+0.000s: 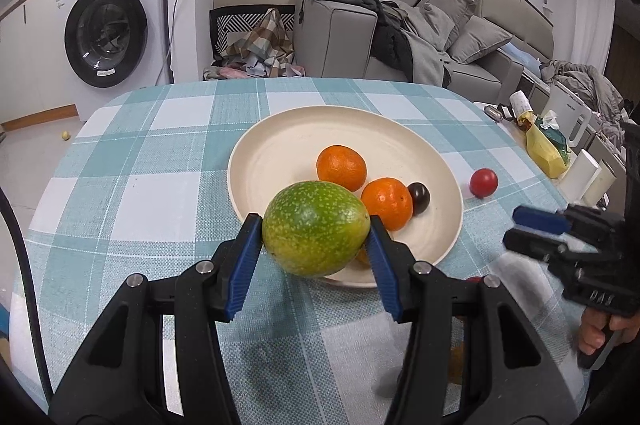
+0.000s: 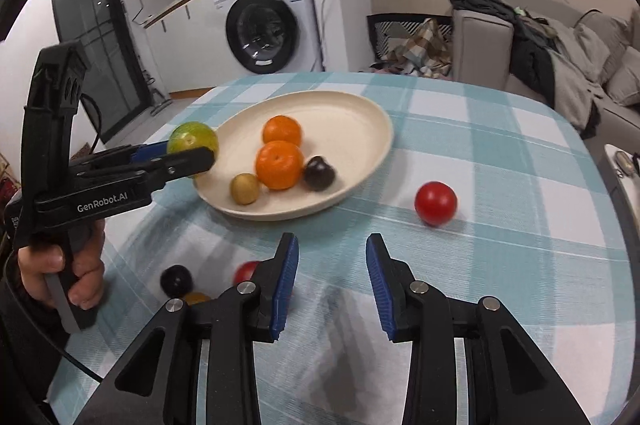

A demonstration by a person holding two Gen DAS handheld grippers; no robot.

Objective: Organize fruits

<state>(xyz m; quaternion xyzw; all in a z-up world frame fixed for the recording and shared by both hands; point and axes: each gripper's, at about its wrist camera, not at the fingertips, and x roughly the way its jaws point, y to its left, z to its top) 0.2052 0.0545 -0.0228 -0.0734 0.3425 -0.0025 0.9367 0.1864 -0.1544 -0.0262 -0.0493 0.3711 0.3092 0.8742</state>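
My left gripper (image 1: 314, 237) is shut on a speckled green fruit (image 1: 316, 229) and holds it above the near rim of the cream plate (image 1: 280, 149); it also shows in the right wrist view (image 2: 192, 141). The plate (image 2: 352, 117) holds two oranges (image 2: 280, 164) (image 2: 281, 131), a dark plum (image 2: 319, 173) and a small yellow-brown fruit (image 2: 245, 188). My right gripper (image 2: 332, 277) is open and empty over the cloth. A red tomato (image 2: 435, 203) lies right of the plate. A dark plum (image 2: 176, 280), a red fruit (image 2: 246, 271) and a yellowish fruit (image 2: 197, 297) lie near my left finger.
The table has a teal checked cloth (image 2: 500, 185). Beyond its right edge stand a yellow bag (image 1: 546, 149) and white boxes (image 1: 588, 177). A washing machine (image 1: 116, 21) and a grey sofa (image 1: 440, 37) stand behind the table.
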